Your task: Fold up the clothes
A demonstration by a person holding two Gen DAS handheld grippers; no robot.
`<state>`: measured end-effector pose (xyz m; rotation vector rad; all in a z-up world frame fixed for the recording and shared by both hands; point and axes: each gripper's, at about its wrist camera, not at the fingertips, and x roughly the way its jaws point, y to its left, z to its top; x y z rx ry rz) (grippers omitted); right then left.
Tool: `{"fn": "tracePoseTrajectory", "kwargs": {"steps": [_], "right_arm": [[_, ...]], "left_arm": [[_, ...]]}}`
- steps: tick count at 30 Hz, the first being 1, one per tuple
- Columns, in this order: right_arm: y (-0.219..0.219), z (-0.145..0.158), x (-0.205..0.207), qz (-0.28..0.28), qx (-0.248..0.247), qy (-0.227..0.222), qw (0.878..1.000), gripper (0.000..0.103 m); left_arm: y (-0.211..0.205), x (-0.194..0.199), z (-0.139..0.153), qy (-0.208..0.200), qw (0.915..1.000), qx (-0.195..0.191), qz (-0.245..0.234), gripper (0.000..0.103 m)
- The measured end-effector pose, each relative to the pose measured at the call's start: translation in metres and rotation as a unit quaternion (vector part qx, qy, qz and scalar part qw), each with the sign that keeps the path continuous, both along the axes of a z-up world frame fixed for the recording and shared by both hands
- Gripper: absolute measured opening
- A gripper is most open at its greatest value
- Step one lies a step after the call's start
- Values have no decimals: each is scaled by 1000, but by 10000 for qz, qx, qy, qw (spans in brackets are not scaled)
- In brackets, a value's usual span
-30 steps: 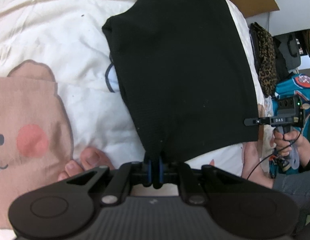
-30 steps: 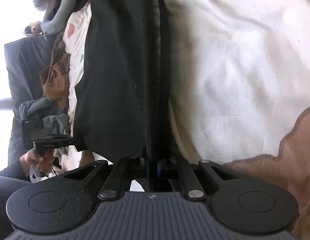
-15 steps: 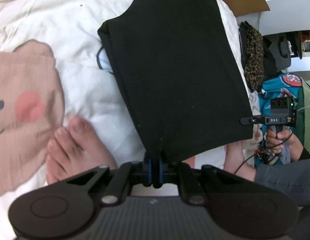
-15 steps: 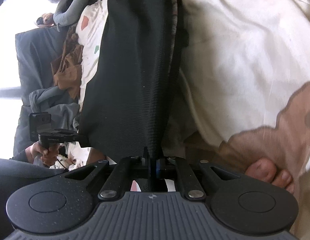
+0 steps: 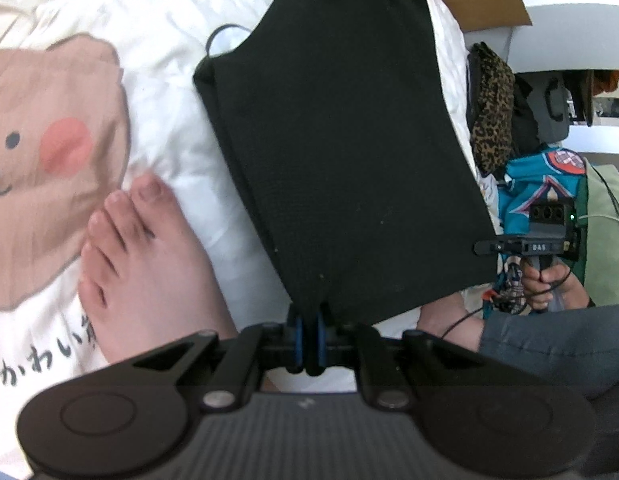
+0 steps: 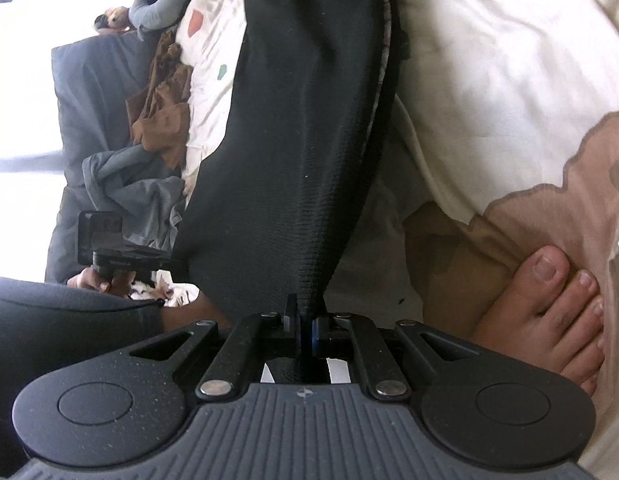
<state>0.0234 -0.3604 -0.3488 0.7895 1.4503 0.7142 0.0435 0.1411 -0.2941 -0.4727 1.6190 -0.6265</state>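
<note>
A black garment [image 5: 341, 152] stretches up from the near edge over a white bedspread [image 5: 157, 20]. My left gripper [image 5: 308, 316] is shut on its near left corner, with the cloth pinched between the blue pads. The right gripper [image 5: 483, 247] shows at the right of the left wrist view, clamped on the other near corner. In the right wrist view the same black garment [image 6: 301, 152] hangs taut and folded lengthwise from my right gripper [image 6: 305, 320], which is shut on its edge. The left gripper [image 6: 173, 258] appears at the left there, at the far corner.
A person's bare foot [image 5: 149, 264] rests on the bedspread left of the garment, and again as the foot [image 6: 549, 308] at right. A bear print [image 5: 49, 152] covers the bedspread. Piled clothes [image 5: 493, 104] and a teal bag [image 5: 541, 184] lie at the bed's right edge; grey and brown garments [image 6: 149, 140] lie beyond.
Both grippers have risen and drawn back with the garment's near edge, lifting it off the bedspread. The foot has come further into both views.
</note>
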Motion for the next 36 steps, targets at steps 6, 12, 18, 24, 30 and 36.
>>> {"fn": "tracePoseTrajectory", "kwargs": {"steps": [6, 12, 18, 24, 30, 36], "right_arm": [[-5, -4, 7, -312, -43, -110, 9994, 3], [-6, 2, 20, -461, -57, -337, 9984, 3], [-9, 8, 35, -783, -89, -573, 9952, 3], [-5, 19, 57, -910, -146, -909, 9916, 3], [-5, 21, 84, -1125, -367, -1255, 9850, 3], [1, 25, 105, -1259, -537, -1478, 9795, 3]], "left_arm": [[0, 14, 4, -239, 9997, 55, 89, 8], [0, 32, 12, -503, 9981, 154, 321, 8], [2, 50, 21, -844, 9948, 256, 503, 8], [4, 75, 22, -1182, 9893, 350, 776, 8], [1, 96, 18, -1468, 9840, 446, 912, 8], [-8, 120, 24, -1827, 9754, 261, 1203, 8]]}}
